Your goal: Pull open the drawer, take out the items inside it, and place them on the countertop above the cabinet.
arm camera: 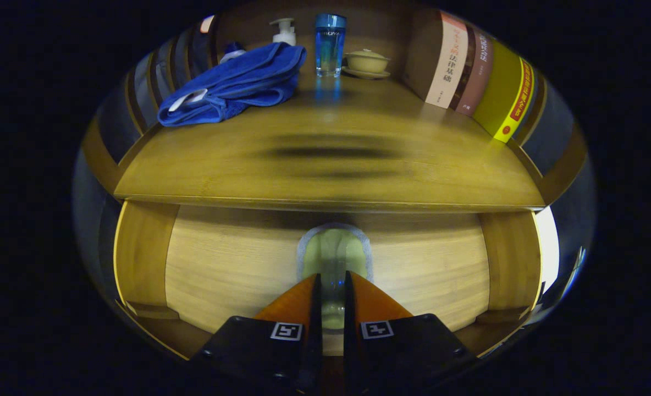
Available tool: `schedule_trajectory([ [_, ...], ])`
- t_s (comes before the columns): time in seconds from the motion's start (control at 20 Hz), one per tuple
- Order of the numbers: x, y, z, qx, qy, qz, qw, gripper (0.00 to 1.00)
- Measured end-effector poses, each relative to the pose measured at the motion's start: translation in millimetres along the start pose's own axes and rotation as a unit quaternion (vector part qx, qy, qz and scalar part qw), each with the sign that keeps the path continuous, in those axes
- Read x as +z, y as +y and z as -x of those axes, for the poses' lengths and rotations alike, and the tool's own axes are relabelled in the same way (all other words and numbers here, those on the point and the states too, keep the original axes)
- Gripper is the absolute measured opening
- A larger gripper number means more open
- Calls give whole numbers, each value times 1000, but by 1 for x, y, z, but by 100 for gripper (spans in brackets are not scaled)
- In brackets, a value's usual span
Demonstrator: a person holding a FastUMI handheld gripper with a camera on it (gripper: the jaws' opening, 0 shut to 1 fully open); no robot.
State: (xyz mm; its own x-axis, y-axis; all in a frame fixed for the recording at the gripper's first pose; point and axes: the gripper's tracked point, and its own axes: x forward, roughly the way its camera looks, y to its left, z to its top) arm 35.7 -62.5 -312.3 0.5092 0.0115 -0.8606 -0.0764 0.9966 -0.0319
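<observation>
The cabinet's light wooden drawer front (232, 269) sits under the wide wooden countertop (331, 165). In the middle of the front is a grey-rimmed, greenish oval patch (334, 247), and a clear handle (332, 302) sticks out from it. My gripper (332, 275) is low in front of the drawer, its two fingers close together with the clear handle held between them. Whatever the drawer holds is hidden behind its front. I cannot tell whether the drawer is pulled out at all.
At the back of the countertop lie a crumpled blue towel (232, 82), a white pump bottle (285, 30), a blue glass (330, 44) and a lidded bowl on a saucer (367, 61). Several books (479, 77) lean at the back right. Darker wooden posts (141, 258) flank the drawer.
</observation>
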Motion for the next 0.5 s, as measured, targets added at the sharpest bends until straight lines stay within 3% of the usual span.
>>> schedule_trajectory([
  [0.5, 44, -11, 71, 8, -48, -2, 999, 25],
])
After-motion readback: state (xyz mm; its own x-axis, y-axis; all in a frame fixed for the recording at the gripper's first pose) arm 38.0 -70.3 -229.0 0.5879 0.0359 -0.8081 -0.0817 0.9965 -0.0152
